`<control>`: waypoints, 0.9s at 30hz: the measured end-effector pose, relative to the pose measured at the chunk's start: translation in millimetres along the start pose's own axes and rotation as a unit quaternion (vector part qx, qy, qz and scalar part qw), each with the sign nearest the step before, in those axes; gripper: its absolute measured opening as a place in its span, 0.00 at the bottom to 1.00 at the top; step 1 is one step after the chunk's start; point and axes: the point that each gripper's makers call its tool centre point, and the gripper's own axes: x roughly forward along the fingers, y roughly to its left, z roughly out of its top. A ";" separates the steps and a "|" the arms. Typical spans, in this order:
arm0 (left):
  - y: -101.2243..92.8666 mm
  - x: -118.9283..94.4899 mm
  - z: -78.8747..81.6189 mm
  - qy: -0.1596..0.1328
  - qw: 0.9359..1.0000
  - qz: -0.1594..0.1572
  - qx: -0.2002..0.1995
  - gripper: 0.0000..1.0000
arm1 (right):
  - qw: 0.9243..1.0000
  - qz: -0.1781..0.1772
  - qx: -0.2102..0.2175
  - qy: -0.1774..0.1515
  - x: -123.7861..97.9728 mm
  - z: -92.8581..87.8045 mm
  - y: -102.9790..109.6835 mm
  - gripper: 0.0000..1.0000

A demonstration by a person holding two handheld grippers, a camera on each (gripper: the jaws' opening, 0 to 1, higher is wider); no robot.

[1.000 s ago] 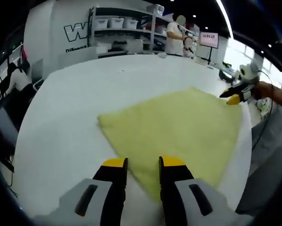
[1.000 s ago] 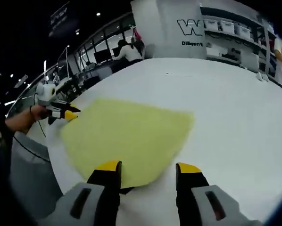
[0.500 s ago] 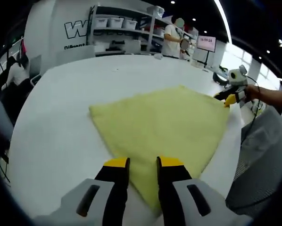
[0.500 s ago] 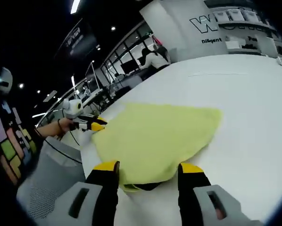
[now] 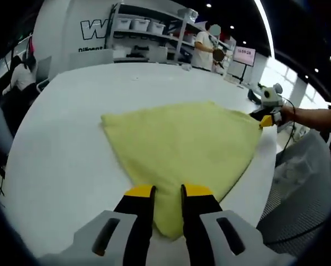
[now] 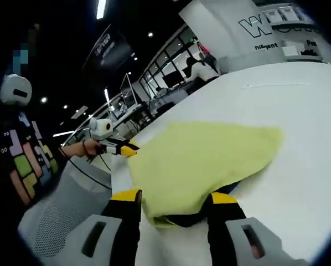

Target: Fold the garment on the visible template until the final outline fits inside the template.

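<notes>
A pale yellow garment [image 5: 187, 141] lies spread on the round white table [image 5: 60, 133]. My left gripper [image 5: 166, 191] stands over its near corner, jaws a narrow gap apart with yellow cloth showing between them. It also appears as a small yellow-tipped tool, the left gripper [image 6: 121, 147], at the far corner of the garment [image 6: 198, 160]. My right gripper [image 6: 174, 197] is open wide, and the garment's near edge bulges up between its fingers with dark shadow beneath. That right gripper [image 5: 265, 119] sits at the cloth's far right corner, held by a hand.
The table's edge [image 5: 268, 183] runs close past the garment, with grey mesh fabric [image 5: 298, 205] beyond it. Shelves with bins [image 5: 138, 33] and a standing person [image 5: 201, 47] are behind the table. Another seated person [image 6: 201, 69] is far off.
The left jaws have drawn closer together over the near corner. The right view has tipped and moved in; the garment's edge now rises between the right fingers.
</notes>
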 end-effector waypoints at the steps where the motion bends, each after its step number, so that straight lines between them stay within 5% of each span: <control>1: 0.1 -0.1 -0.3 0.000 1.000 0.000 -0.001 0.13 | 1.000 0.009 -0.001 0.001 -0.5 -2.2 3.6 0.41; 15: -6.2 -0.7 -0.9 -0.002 1.000 -0.011 -0.014 0.09 | 0.996 0.080 -0.040 -0.012 6.1 7.9 11.4 0.33; 27: -3.0 4.6 -6.7 0.023 0.999 0.007 0.023 0.01 | 0.985 0.129 -0.084 0.082 -2.8 -19.9 25.5 0.09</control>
